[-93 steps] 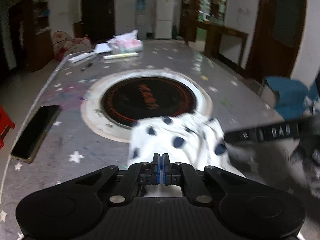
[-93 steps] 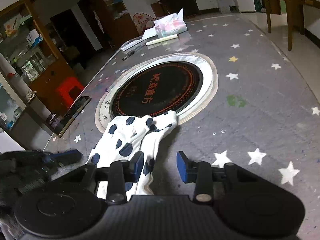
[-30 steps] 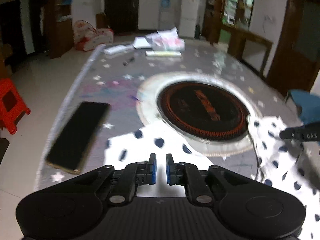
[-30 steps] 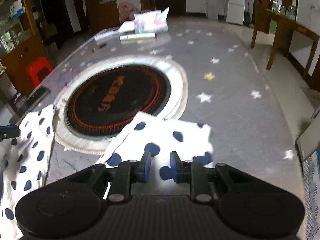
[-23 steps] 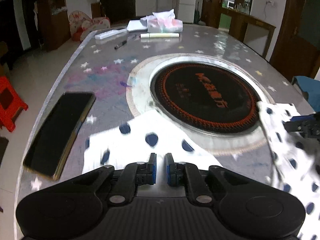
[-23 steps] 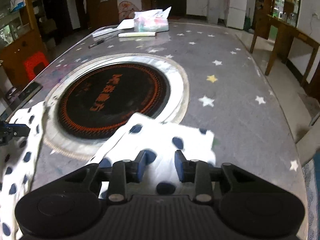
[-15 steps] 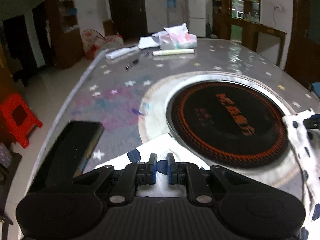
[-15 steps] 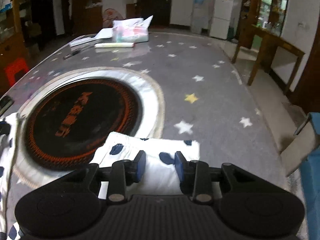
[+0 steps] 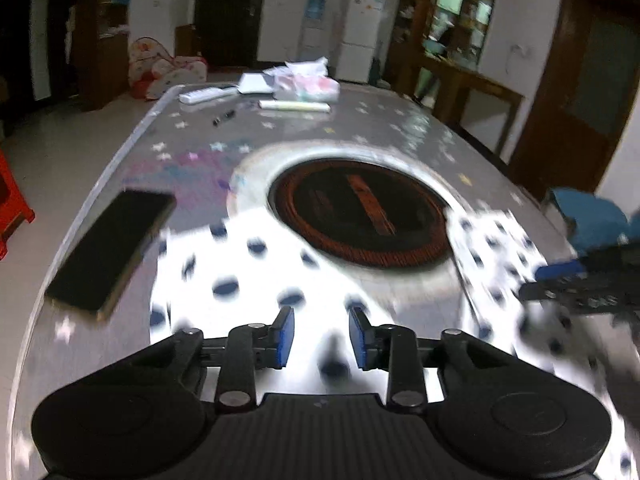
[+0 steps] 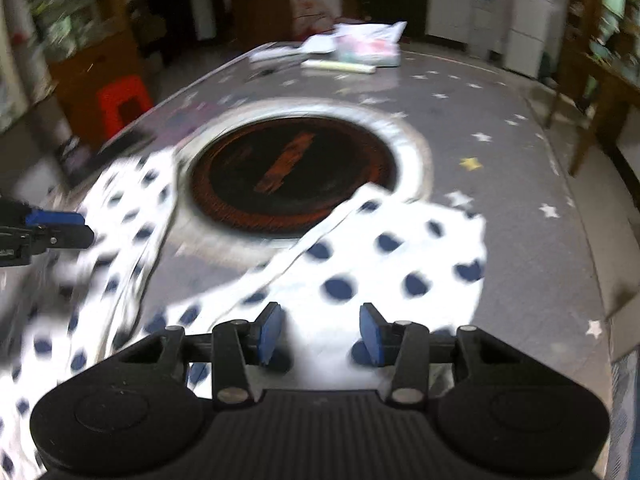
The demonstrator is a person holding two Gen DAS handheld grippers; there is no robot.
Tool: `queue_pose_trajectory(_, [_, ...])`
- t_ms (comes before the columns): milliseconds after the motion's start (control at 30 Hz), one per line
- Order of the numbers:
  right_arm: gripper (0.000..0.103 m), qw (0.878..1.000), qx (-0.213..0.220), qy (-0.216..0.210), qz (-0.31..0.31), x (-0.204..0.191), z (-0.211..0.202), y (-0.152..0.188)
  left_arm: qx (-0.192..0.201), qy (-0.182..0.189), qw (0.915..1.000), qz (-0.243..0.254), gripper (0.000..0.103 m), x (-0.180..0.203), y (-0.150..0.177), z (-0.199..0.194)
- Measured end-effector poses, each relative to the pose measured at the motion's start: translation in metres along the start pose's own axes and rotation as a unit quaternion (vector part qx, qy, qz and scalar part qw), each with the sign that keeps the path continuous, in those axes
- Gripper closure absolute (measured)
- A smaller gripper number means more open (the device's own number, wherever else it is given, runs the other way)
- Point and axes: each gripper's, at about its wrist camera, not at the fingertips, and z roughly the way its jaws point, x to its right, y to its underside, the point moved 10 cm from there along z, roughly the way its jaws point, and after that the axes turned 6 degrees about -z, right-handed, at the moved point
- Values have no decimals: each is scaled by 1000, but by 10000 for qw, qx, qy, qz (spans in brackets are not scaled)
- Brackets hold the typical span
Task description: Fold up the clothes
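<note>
Left gripper (image 9: 322, 338) sits at the bottom centre of its own view, its jaws opening, blue pads apart with the white polka-dot garment (image 9: 240, 280) lying under the gap and neither pad pressing on it. Going left to right in that view: a red stool (image 9: 12, 208) at the far left edge, a black phone (image 9: 110, 252) on the grey star-patterned table (image 9: 380, 128) at centre left, then one spread leg of the garment in the lower middle, just beside the phone. A round black-and-orange inset (image 9: 360, 216) fills the centre of the table. To its right lies the other leg of the garment, blurred, and at the right edge the right gripper's dark tip reaches in over it.

Right gripper (image 10: 320, 334) is likewise at the bottom centre of its view, jaws opening, pads clear of the cloth beneath them. At the far left edge of this view the left gripper's blue-tipped end pokes in over one garment leg; the inset (image 10: 292, 172) is in the middle; the other leg (image 10: 400, 256) spreads flat across the lower centre and right. Papers and a tissue pack (image 10: 360, 50) sit at the table's far end, upper centre.
</note>
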Motion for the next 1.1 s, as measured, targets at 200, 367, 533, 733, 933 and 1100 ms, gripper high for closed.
queue_pose_trajectory(200, [59, 9991, -132, 378, -144, -17, -2, 17, -186, -191, 9989, 393, 69, 2, 49, -23])
queue_pose_trajectory(367, [58, 9999, -57, 144, -55, -26, -45, 37, -267, -267, 9985, 401, 69, -9, 76, -45])
queue_pose_trajectory(533, [58, 9996, -96, -179, -205, -53, -93, 83, -173, -538, 9957, 735, 69, -12, 96, -64])
queue_pose_trajectory(733, [59, 9979, -161, -374, -500, -89, -129, 135, -39, -493, 9942, 956, 69, 4, 117, -90])
queue_pose_trajectory(933, [59, 9961, -359, 47, -808, -95, -149, 182, 33, -688, 9884, 1356, 69, 2, 141, -105])
queue_pose_trajectory(1100, [59, 9947, -153, 267, -981, -100, -171, 179, 55, -795, 9917, 1010, 69, -7, 139, -120])
